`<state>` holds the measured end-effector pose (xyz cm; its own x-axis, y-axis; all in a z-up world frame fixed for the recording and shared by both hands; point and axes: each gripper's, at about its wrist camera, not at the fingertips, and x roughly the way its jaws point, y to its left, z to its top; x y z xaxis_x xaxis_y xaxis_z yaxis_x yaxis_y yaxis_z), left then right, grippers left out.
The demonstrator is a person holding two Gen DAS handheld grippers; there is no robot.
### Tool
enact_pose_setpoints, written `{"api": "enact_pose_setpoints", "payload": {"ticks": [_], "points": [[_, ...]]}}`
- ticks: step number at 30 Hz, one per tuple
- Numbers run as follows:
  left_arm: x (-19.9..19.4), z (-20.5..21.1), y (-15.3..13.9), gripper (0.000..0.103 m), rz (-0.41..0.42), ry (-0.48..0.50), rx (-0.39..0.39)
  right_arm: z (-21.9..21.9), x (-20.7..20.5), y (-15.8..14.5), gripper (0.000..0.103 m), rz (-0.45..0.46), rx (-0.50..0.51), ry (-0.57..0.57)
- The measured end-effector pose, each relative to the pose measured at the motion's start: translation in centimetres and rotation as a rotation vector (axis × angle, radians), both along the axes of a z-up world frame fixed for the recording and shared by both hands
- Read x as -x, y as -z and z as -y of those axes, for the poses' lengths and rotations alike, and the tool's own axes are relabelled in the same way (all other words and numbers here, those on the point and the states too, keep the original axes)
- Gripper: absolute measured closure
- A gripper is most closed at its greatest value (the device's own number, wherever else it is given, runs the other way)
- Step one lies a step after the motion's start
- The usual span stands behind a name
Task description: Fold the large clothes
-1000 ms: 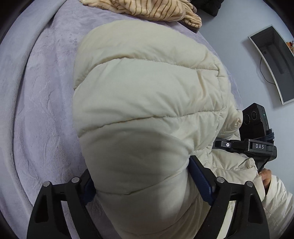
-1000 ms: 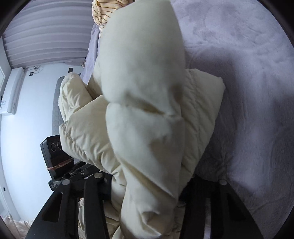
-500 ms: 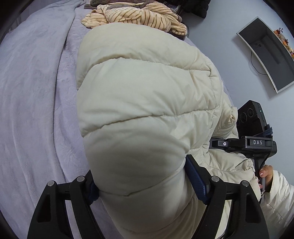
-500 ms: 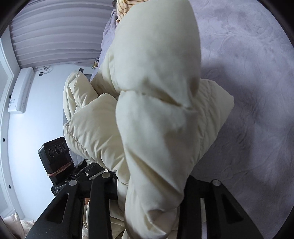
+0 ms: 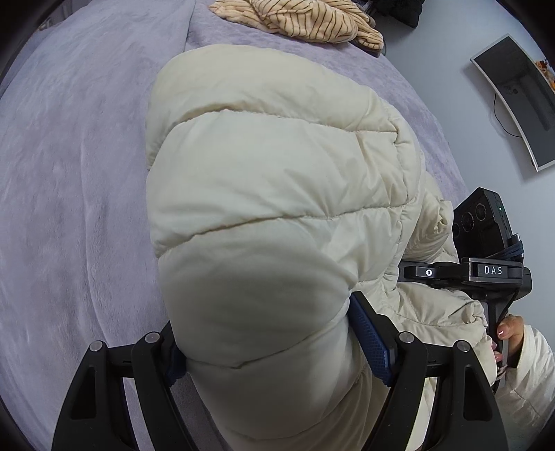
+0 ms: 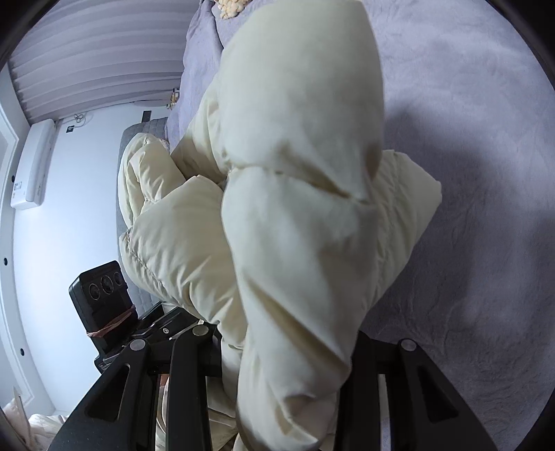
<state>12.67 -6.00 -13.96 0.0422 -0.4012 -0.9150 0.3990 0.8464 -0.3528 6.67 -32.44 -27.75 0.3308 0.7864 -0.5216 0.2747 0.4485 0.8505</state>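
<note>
Carried cream quilted puffer jacket [image 5: 277, 215] clamped in left gripper [image 5: 277, 350] and right gripper [image 6: 281, 360], jaws just tightened, over lilac plush bedspread [image 5: 76, 173] toward striped garment [image 5: 301, 20] at twelve o'clock; fold probably pending set-down.

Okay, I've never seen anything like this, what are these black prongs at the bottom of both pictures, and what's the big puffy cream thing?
No robot here: a person holds a hand tool in each hand, each with two black fingers and a wide-angle camera looking along them. One picture comes from the left gripper, the other from the right gripper. Each also catches the other tool at its edge, and in the left view you see a hand holding it. The puffy thing is a cream padded jacket; both tools are clamped on it over a bed with a lilac blanket. The right tool's fingers have just tightened on the fabric. A striped garment lies further back.
</note>
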Motion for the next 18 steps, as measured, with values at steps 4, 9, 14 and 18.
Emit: {"api": "enact_pose_setpoints", "payload": {"ticks": [4,9,14,18], "points": [[0.7,-0.6,1.1,0.022,-0.015,-0.020,-0.008,-1.6,0.3,1.0,0.066,-0.024,0.020,-0.021],[0.4,0.6,3.0,0.022,-0.004,-0.030,-0.043,-2.0,-1.6,1.3,0.066,-0.039,0.086,-0.052],[0.7,0.8,3.3,0.022,0.004,-0.029,-0.061,-2.3,-3.3,1.9,0.061,-0.051,0.134,-0.063],[1.4,3.9,3.3,0.020,0.018,-0.021,-0.090,-2.3,-2.9,2.4,0.053,-0.062,0.187,-0.079]]}}
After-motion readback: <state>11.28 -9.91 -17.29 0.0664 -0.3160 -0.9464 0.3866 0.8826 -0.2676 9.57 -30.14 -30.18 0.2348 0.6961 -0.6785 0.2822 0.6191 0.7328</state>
